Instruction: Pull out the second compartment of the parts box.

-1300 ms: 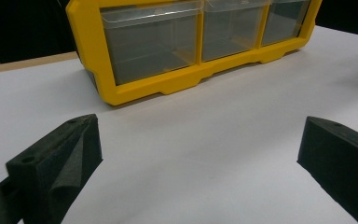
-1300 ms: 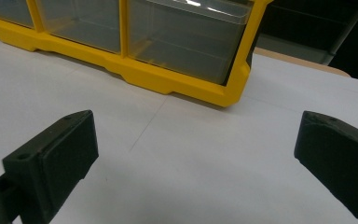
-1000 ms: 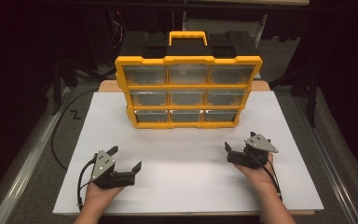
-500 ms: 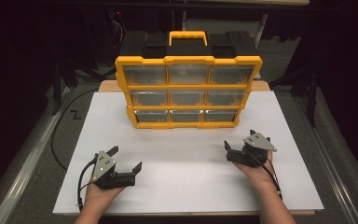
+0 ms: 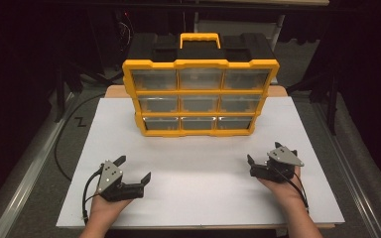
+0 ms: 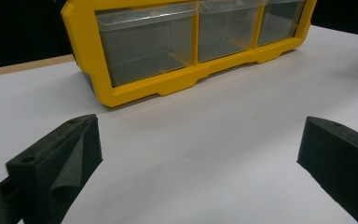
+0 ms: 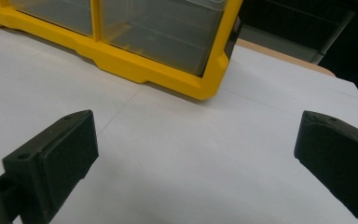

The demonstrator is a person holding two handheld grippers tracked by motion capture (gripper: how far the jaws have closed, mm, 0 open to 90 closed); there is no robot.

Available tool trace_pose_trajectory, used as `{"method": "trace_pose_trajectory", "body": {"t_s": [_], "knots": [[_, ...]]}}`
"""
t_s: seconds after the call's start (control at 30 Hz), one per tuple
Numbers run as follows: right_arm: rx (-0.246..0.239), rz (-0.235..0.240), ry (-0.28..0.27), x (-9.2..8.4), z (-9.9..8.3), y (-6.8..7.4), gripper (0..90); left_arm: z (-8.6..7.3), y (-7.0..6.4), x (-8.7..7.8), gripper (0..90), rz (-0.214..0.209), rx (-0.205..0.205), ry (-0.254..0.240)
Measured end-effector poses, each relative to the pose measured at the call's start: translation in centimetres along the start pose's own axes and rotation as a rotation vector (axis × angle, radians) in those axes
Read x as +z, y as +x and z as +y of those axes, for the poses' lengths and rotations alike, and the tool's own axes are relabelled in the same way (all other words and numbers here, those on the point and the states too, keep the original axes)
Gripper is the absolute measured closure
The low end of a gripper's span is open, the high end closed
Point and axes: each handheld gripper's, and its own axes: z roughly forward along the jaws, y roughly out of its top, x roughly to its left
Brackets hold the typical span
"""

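White table [image 5: 203, 198] spreads wide, yellow drawer organizer [image 5: 201, 96] standing upright at its far middle, nothing between it and the left gripper [image 5: 134, 168] and right gripper [image 5: 264, 157], both near, wide open, empty.

The high view sits above my side of the white-topped table [image 5: 198, 158], looking forward and down, far enough back to take in the whole yellow plastic organiser with clear drawers [image 5: 200, 96]. The camera on my left gripper [image 6: 198, 158] rides low near the tabletop, facing the organiser's bottom-left drawers from close by. The one on my right gripper [image 7: 196, 158] is equally low and faces its bottom-right corner. All three views share the organiser's bottom row.
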Motion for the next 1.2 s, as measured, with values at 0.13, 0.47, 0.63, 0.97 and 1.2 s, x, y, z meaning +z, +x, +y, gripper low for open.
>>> {"method": "trace_pose_trajectory", "body": {"t_s": [0.13, 0.47, 0.63, 0.97, 1.2], "knots": [[-0.019, -0.005, 0.005, 0.1, -0.1, 0.1, 1.0, 0.0, -0.1, 0.0, 0.3, 0.0, 0.002, -0.005], [-0.141, -0.013, 0.03, 0.3, -0.1, 1.2, 1.0, 0.0, -0.1, 0.0, 0.6, -0.003, 0.007, -0.004], [-0.226, -0.015, 0.049, 0.4, -0.2, 2.1, 1.0, 0.0, -0.1, 0.0, 0.8, -0.002, 0.006, -0.005], [-0.32, -0.016, 0.072, 0.5, -0.3, 3.0, 1.0, 0.0, -0.1, 0.0, 1.1, -0.007, 0.007, -0.006], [-0.367, -0.031, 0.079, 0.6, -0.4, 3.4, 1.1, 0.0, -0.1, 0.0, 1.1, -0.007, 0.007, -0.006]]}}
